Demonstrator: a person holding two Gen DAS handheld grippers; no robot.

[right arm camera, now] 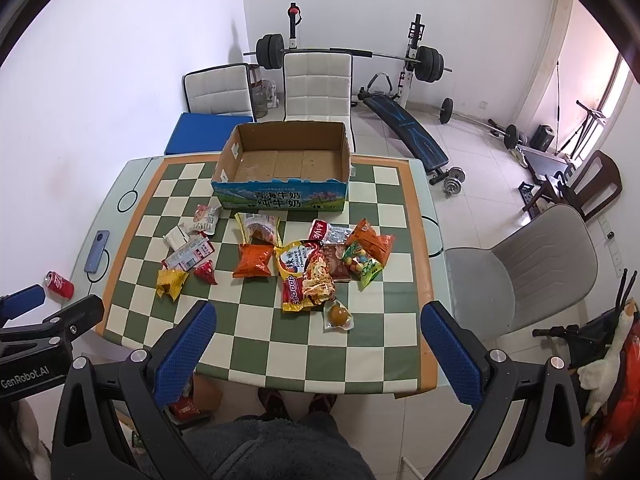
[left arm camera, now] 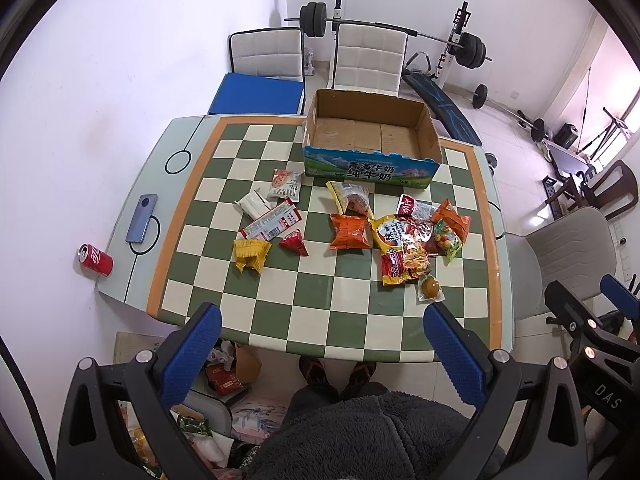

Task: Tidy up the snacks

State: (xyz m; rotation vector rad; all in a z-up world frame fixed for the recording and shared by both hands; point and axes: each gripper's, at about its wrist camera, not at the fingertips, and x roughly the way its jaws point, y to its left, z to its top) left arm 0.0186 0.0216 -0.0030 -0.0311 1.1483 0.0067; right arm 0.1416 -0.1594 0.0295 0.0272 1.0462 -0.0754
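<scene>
Overhead, held left gripper (left arm camera: 322,344) and right gripper (right arm camera: 318,340), jaws spread wide, gripping nothing. Counted one cola can (left arm camera: 95,259) and one phone (left arm camera: 141,218) by the table (left arm camera: 280,332) left edge, six snack packets (left arm camera: 266,222) left-centre, roughly eight more (left arm camera: 404,240) right, near rows bare. Saw one cardboard box (left arm camera: 372,170) at the far edge, holding nothing.

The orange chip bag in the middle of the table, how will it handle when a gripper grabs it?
The orange chip bag looks puffed, so probably light and squashy. Its glossy film may slip or crumple between the pads. It lies flat, unlikely to roll.
</scene>
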